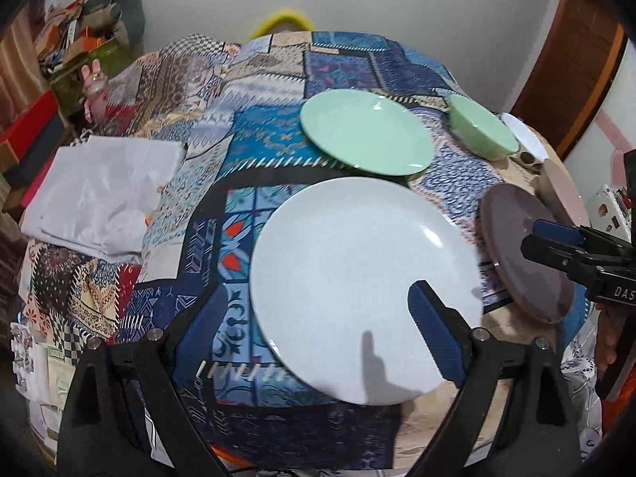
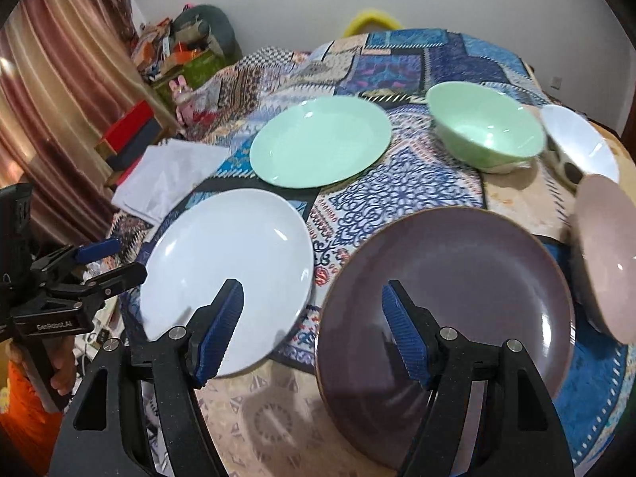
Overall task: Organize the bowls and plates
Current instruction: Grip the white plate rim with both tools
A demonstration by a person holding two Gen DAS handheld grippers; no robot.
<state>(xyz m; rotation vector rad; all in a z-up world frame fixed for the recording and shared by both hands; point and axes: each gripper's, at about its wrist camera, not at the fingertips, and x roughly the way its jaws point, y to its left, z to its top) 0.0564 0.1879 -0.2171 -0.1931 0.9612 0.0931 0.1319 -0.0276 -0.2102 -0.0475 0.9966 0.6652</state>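
On a patterned cloth lie a white plate, a green plate, a purple plate, a green bowl, a white bowl and a pink bowl. My left gripper is open and empty, hovering over the white plate's near edge. My right gripper is open and empty, above the gap between the white and purple plates; it also shows in the left wrist view.
A folded white cloth lies at the table's left. Boxes and clutter stand beyond the left edge by a curtain. A yellow chair back rises behind the far edge.
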